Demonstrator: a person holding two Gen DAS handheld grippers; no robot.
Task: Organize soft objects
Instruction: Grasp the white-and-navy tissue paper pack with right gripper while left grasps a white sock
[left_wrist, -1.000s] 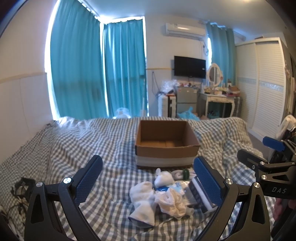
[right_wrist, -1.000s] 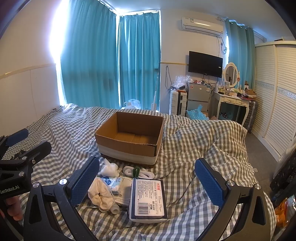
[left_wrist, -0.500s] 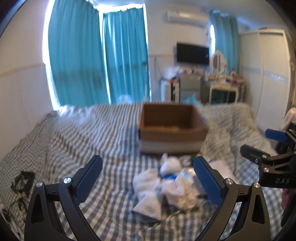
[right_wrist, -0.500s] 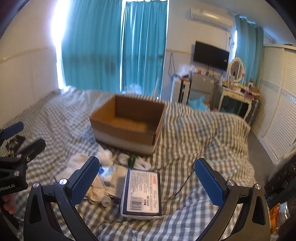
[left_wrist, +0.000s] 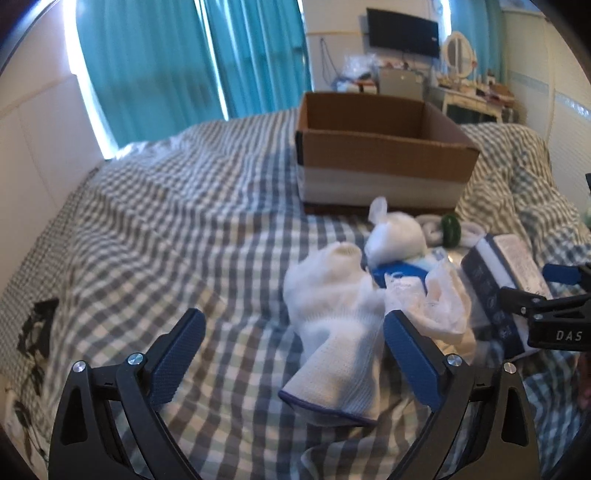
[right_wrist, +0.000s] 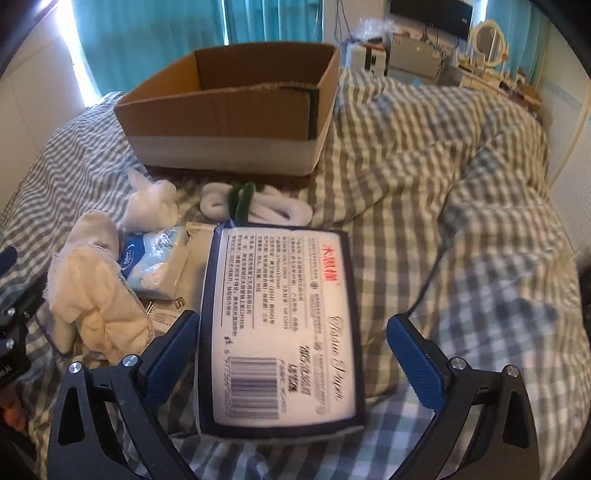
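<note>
On bed, both grippers lower & nearer now: left gripper (left_wrist: 291, 347) over sock (left_wrist: 332, 332), right gripper (right_wrist: 291, 350) over tissue pack (right_wrist: 280, 325); fingers wide.

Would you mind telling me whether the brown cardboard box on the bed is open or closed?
Open. The brown cardboard box has no lid or flaps over its top; its inner walls show in both views.

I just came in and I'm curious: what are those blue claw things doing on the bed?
A person holds two grippers over a pile of soft things. The left gripper is open near a white sock. The right gripper is open around a tissue pack, not squeezing it yet. The cardboard box behind looks empty.
</note>
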